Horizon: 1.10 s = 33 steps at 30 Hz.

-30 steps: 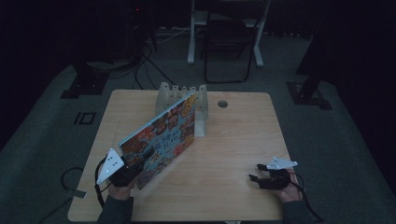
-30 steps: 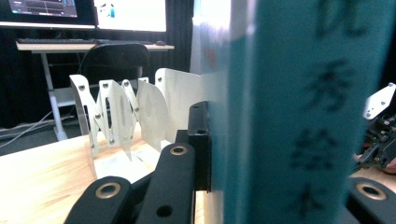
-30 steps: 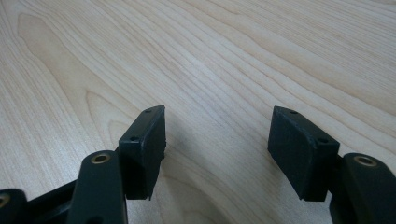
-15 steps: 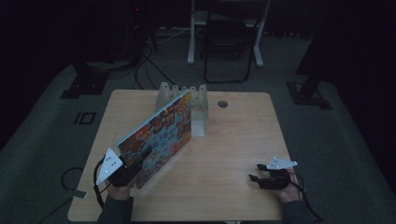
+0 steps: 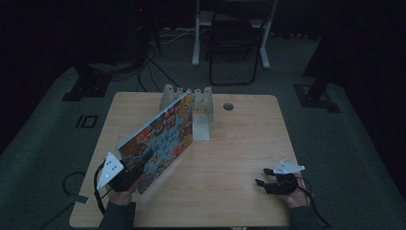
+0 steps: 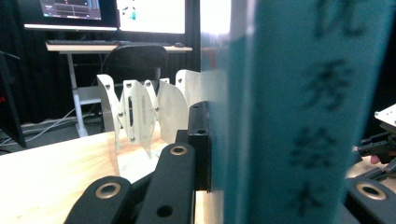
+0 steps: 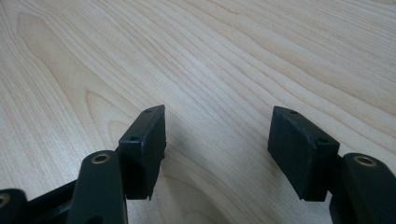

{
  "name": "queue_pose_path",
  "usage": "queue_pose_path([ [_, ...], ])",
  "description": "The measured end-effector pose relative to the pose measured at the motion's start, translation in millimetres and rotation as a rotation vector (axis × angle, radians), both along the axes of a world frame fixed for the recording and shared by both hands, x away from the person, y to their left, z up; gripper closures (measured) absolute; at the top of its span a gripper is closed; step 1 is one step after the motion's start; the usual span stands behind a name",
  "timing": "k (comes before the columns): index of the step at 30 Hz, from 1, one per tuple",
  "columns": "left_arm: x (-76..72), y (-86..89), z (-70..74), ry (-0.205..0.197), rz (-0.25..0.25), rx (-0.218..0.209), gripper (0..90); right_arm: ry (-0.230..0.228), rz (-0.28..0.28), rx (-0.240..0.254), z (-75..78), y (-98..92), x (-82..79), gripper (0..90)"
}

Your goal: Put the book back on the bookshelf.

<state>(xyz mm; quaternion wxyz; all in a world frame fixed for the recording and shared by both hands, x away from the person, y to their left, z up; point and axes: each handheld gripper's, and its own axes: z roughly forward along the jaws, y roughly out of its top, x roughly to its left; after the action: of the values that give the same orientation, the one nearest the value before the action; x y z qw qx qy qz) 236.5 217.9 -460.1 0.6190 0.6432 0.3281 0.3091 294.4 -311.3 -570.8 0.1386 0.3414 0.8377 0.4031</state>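
A large picture book (image 5: 163,139) with a busy, colourful cover is held tilted over the left half of the wooden table (image 5: 239,139). Its far corner reaches the white slotted rack (image 5: 201,103) at the table's back middle. My left gripper (image 5: 135,172) is shut on the book's near edge. In the left gripper view the teal spine (image 6: 299,93) with dark characters stands between the jaws of the left gripper (image 6: 280,163), and the rack (image 6: 140,107) stands behind. My right gripper (image 5: 262,176) rests low at the front right. The right gripper (image 7: 217,149) is open over bare wood.
A round cable hole (image 5: 228,106) sits in the table right of the rack. Behind the table are a dark chair (image 5: 234,43) and a desk with monitors (image 6: 149,14). Cables and stand feet lie on the floor to the left.
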Motion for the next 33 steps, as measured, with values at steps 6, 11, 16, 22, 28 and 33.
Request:
queue_pose_path([
  [6,0.0,1.0,-0.2,0.0,0.015,-0.006,81.1,0.0,0.0,0.0,0.0,0.0,-0.1,36.5],
  [11,0.2,1.6,-0.4,0.001,0.027,-0.005,81.1,-0.001,0.0,0.001,0.0,-0.1,0.0,36.5],
  [16,0.5,1.8,-0.7,0.004,0.04,-0.008,81.1,-0.001,0.0,0.001,0.0,0.0,-0.1,36.5],
  [22,0.7,2.2,-1.0,0.004,0.059,-0.001,81.1,0.001,-0.001,0.002,0.1,-0.2,-0.1,36.5],
  [28,0.9,2.2,-0.7,0.003,0.062,0.002,81.1,0.001,-0.001,0.002,0.1,-0.2,0.0,36.5],
  [33,2.0,0.5,-0.2,0.002,0.072,0.008,81.1,0.001,-0.001,0.002,0.1,-0.2,-0.1,36.5],
])
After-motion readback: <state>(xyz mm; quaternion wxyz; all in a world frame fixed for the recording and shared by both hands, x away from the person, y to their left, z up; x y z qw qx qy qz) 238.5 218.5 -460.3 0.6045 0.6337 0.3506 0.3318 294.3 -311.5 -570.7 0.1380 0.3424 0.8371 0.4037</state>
